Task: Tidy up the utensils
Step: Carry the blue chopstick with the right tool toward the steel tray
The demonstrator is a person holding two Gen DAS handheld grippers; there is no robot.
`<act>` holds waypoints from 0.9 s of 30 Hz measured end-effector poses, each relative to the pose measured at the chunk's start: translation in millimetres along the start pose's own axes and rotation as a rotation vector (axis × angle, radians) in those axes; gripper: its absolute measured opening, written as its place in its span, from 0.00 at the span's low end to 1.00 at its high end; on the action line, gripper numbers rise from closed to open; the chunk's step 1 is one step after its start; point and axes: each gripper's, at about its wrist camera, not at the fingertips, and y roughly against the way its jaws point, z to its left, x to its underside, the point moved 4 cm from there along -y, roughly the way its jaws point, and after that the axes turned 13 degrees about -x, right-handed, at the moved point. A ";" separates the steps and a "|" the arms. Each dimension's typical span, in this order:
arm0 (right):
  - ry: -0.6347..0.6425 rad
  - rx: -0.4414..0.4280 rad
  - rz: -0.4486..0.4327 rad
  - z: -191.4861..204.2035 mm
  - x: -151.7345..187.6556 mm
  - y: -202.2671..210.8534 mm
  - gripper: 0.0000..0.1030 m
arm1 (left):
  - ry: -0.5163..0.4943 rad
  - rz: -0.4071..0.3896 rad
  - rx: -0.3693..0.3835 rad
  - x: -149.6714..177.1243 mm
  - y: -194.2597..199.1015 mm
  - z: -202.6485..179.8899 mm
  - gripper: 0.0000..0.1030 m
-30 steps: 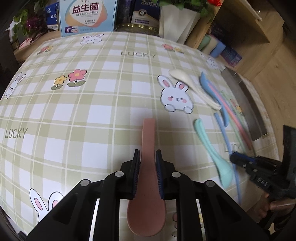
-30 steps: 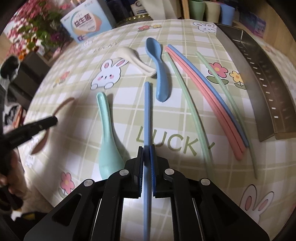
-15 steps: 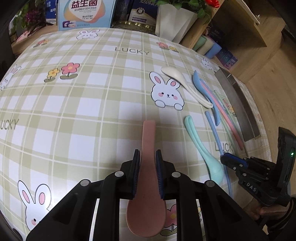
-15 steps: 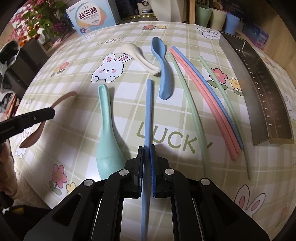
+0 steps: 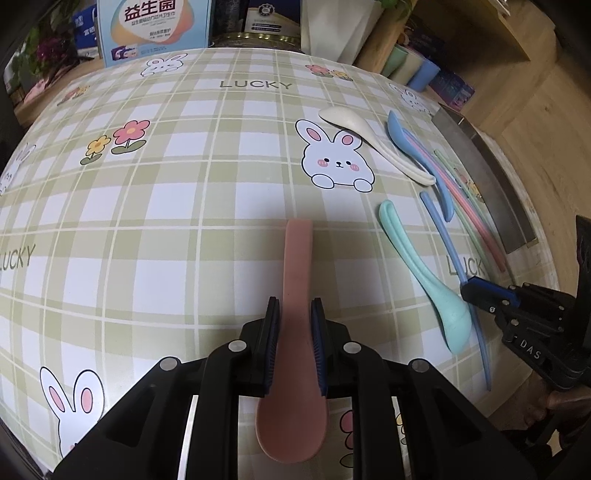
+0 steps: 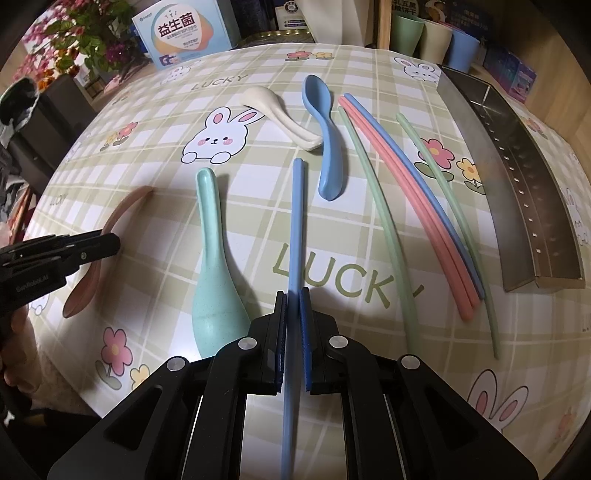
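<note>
My left gripper [image 5: 294,306] is shut on a pink spoon [image 5: 295,266], bowl toward the camera, handle pointing away over the checked tablecloth. My right gripper [image 6: 294,295] is shut on a blue chopstick [image 6: 296,221] that points away across the table. A mint spoon [image 6: 212,266] lies just left of that chopstick. A cream spoon [image 6: 273,110] and a blue spoon [image 6: 327,140] lie farther back. Green, pink and blue chopsticks [image 6: 410,192] lie to the right. The left gripper and pink spoon also show in the right wrist view [image 6: 107,229].
A long steel tray [image 6: 524,184] lies along the table's right edge. A printed box [image 5: 155,29], a plant and pastel cups [image 6: 436,37] stand beyond the far edge. The near table edge is just below both grippers.
Both grippers keep hold of their utensils. The views have shifted slightly; the left gripper has come a little closer to the table and the right one a little nearer the mint spoon.
</note>
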 end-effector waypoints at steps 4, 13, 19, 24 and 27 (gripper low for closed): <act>-0.009 -0.015 -0.008 -1.7 0.7 0.5 0.07 | -0.009 0.002 -0.012 -0.6 0.0 -1.9 0.17; 0.024 -0.021 -0.041 -0.2 1.9 0.8 0.07 | 0.057 0.019 0.048 -0.4 0.0 7.8 0.16; -0.013 -0.065 -0.067 -5.0 3.0 2.9 0.06 | 0.083 -0.036 0.055 -6.3 19.4 12.8 0.16; -0.014 -0.099 -0.097 -1.3 2.4 7.7 0.06 | 0.091 -0.050 0.049 -10.8 28.0 12.0 0.16; 0.004 -0.104 -0.133 1.6 -1.4 16.2 0.06 | 0.101 -0.057 0.050 -14.6 32.1 11.4 0.16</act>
